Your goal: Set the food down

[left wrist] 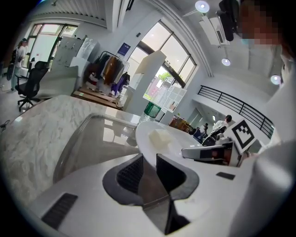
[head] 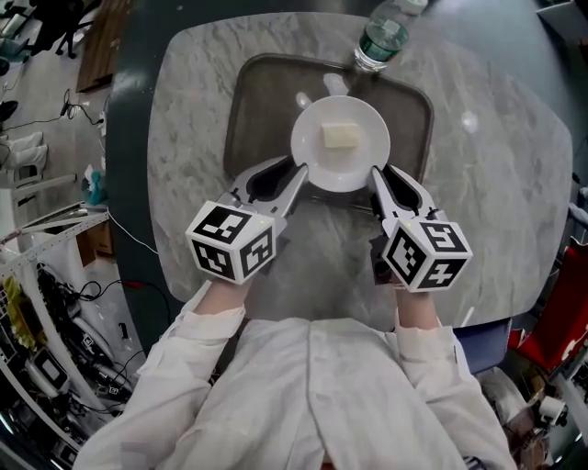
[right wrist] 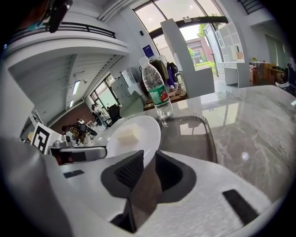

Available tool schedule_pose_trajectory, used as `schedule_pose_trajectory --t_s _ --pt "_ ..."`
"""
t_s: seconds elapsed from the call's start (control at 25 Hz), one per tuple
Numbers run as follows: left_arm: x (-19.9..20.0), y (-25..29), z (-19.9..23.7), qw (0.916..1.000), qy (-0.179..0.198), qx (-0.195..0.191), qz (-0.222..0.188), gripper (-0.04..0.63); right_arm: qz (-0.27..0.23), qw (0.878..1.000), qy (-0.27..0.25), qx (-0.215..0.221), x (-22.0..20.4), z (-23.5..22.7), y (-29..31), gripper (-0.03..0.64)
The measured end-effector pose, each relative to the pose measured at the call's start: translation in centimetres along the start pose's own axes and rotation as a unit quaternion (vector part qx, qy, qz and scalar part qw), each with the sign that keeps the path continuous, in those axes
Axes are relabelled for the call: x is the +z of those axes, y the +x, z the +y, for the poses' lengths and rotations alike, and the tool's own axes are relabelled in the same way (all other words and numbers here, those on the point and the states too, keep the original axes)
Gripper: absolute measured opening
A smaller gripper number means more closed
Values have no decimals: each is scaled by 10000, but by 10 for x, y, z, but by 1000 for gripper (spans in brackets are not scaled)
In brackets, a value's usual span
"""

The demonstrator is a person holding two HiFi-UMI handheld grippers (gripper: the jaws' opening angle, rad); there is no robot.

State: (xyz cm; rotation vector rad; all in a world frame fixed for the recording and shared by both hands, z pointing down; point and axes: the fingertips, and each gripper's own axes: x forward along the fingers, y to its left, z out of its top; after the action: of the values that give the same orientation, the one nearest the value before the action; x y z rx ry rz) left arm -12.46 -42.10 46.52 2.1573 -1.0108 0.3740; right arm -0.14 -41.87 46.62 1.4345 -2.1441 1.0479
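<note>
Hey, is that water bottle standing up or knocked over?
Upright. In the right gripper view the water bottle stands on its base, neck pointing up, at the far edge of the tray.

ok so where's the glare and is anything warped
Head view: bright glints on the table and tray, otherwise sharp. Left gripper view: fisheye bending, dark corners, bright reflections on the tray. Right gripper view: same warp, blown-out windows.

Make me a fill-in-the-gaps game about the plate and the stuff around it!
The left gripper and the right gripper both clamp the white ____. The pale food block lies on it, over a dark ____. The bottle behind has a ____ label.
Missing words: plate; tray; green.
</note>
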Motion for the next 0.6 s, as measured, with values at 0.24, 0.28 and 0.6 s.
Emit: schedule_pose_trajectory --t_s 0.24,0.28,0.6 --pt "1 13 17 9998 3 108 143 95 72 10000 -8 -63 2 -5 20 60" --pt "0 16 20 9997 38 127 193 95 105 9999 -60 -71 0 -6 24 60" --pt "-2 23 23 9964 433 195 702 95 470 9983 -321 -150 1 -10 35 61"
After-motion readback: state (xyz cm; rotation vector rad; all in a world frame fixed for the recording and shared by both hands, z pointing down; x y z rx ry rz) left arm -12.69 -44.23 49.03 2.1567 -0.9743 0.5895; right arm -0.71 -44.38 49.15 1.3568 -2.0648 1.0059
